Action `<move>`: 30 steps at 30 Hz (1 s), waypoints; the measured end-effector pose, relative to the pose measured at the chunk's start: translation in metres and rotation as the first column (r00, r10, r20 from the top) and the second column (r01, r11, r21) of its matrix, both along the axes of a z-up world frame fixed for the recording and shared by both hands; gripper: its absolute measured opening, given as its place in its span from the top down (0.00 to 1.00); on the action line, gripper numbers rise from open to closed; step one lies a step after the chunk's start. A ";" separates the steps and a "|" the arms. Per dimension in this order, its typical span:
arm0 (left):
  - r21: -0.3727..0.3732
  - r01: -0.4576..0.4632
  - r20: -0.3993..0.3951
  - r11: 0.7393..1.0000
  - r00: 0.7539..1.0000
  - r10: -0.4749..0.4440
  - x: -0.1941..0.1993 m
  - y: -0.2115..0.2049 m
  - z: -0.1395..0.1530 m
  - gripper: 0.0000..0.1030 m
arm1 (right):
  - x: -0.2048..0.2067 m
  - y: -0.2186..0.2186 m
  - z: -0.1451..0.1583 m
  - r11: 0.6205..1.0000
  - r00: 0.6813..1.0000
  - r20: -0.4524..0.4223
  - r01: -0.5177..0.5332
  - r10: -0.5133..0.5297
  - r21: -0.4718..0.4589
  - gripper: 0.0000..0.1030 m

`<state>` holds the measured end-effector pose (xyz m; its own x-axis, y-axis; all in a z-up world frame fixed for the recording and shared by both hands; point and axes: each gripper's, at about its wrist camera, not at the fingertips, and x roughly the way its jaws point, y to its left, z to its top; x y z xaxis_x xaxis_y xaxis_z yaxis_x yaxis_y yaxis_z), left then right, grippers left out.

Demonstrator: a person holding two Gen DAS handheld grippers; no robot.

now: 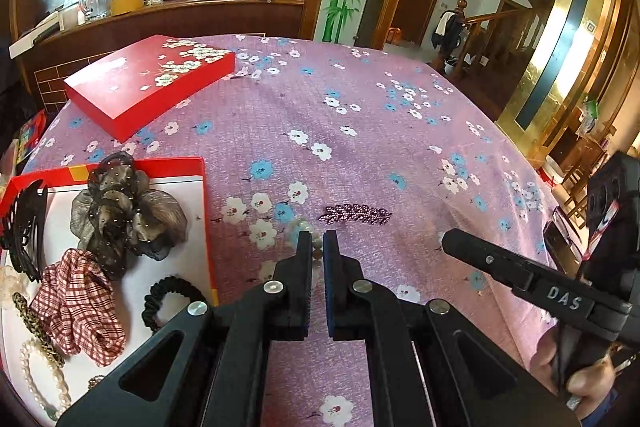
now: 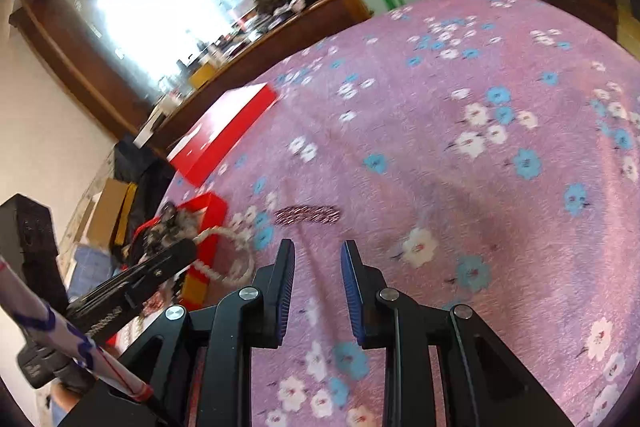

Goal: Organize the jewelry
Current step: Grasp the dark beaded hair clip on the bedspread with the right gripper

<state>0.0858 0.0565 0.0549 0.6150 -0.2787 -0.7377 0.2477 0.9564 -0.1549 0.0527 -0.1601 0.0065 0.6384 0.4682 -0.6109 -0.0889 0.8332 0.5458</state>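
Note:
My left gripper (image 1: 318,239) is shut on a white pearl bracelet (image 1: 306,227); from the right wrist view the bracelet (image 2: 236,251) hangs as a loop from the left gripper (image 2: 192,247), just above the cloth beside the tray. A purple rhinestone leaf hair clip (image 1: 355,215) lies on the pink floral cloth just beyond the left fingertips, also seen in the right wrist view (image 2: 307,215). My right gripper (image 2: 318,251) is open and empty, a little short of the clip. An open red tray (image 1: 202,183) at the left holds scrunchies, a black claw clip (image 1: 24,227) and a pearl necklace (image 1: 44,375).
A closed red box lid (image 1: 148,83) with white blossoms lies at the back left of the table (image 1: 360,131). A wooden counter with clutter stands behind it. The right gripper's body (image 1: 520,275) reaches in from the right.

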 end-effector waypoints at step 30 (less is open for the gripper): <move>-0.067 -0.020 -0.010 0.998 1.000 0.019 0.000 0.015 0.002 0.95 | 0.066 0.065 -0.023 0.842 0.949 -0.042 -0.298 0.313 -0.449 0.86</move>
